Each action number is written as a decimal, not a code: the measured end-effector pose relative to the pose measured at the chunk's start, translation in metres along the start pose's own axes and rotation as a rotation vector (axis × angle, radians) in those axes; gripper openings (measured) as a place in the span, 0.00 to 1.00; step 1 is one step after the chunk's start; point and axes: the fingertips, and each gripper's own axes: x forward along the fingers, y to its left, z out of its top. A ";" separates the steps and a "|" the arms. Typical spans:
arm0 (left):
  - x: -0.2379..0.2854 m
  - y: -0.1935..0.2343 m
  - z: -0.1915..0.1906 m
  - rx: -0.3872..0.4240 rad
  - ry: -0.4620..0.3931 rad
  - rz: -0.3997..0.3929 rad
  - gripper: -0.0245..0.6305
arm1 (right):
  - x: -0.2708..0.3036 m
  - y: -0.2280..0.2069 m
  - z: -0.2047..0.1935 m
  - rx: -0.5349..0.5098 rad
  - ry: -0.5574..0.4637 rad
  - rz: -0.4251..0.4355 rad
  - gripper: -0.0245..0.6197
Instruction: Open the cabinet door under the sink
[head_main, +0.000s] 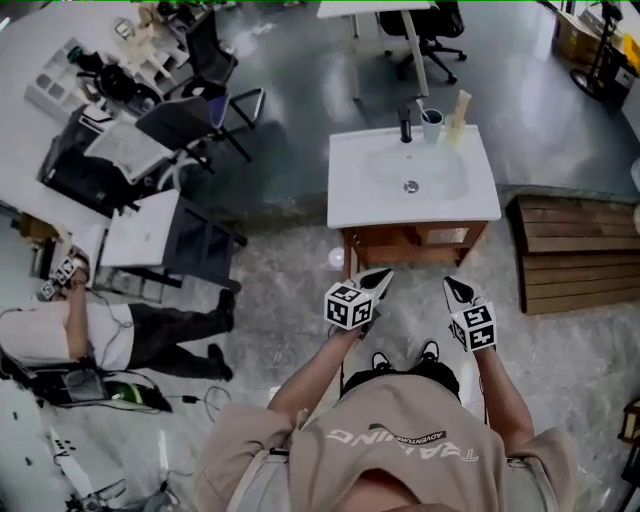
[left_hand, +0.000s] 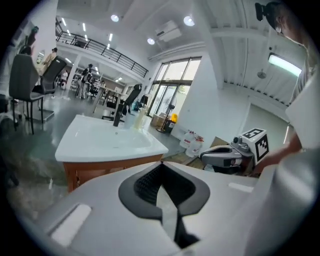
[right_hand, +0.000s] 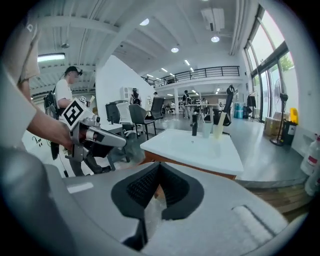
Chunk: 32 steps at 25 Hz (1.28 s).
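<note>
Nearest, the person wearing the head camera stands over grey stone floor (head_main: 290, 290) with both arms stretched forward, black shoes (head_main: 381, 360) showing just below the wrists. The left hand-held gripper (head_main: 378, 277) has its jaws pressed together with nothing between them, and its own view shows the dark ribbed pads (left_hand: 147, 182) meeting in a narrow V. The right hand-held gripper (head_main: 458, 289) is closed and empty in the same way, its pads (right_hand: 142, 186) touching at the tip. Both are raised side by side, angled slightly down and pointed at the wooden cabinet (head_main: 400, 243), near its front but not touching it. That cabinet stands directly under the white sink (head_main: 350, 200), only its brown front face showing below the basin rim; from the left gripper view that front (left_hand: 100, 172) looks flat and flush. At the back edge of the basin stand a black faucet (head_main: 405, 128), a pale cup (head_main: 432, 124) and a cream bottle (head_main: 460, 113), close together. To the right of the cabinet lies a wooden pallet (head_main: 575, 252). Off to the left another person (head_main: 130, 335) sits on the floor, and farther back are dark office chairs (head_main: 195, 110).
</note>
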 end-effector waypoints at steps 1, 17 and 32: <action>0.000 -0.002 0.011 0.015 -0.017 0.000 0.06 | -0.004 -0.002 0.013 -0.016 -0.023 -0.002 0.04; -0.038 -0.033 0.142 0.292 -0.259 0.028 0.06 | -0.065 -0.023 0.151 -0.247 -0.271 -0.118 0.04; -0.091 -0.064 0.166 0.370 -0.389 0.141 0.06 | -0.089 0.013 0.159 -0.192 -0.364 -0.069 0.04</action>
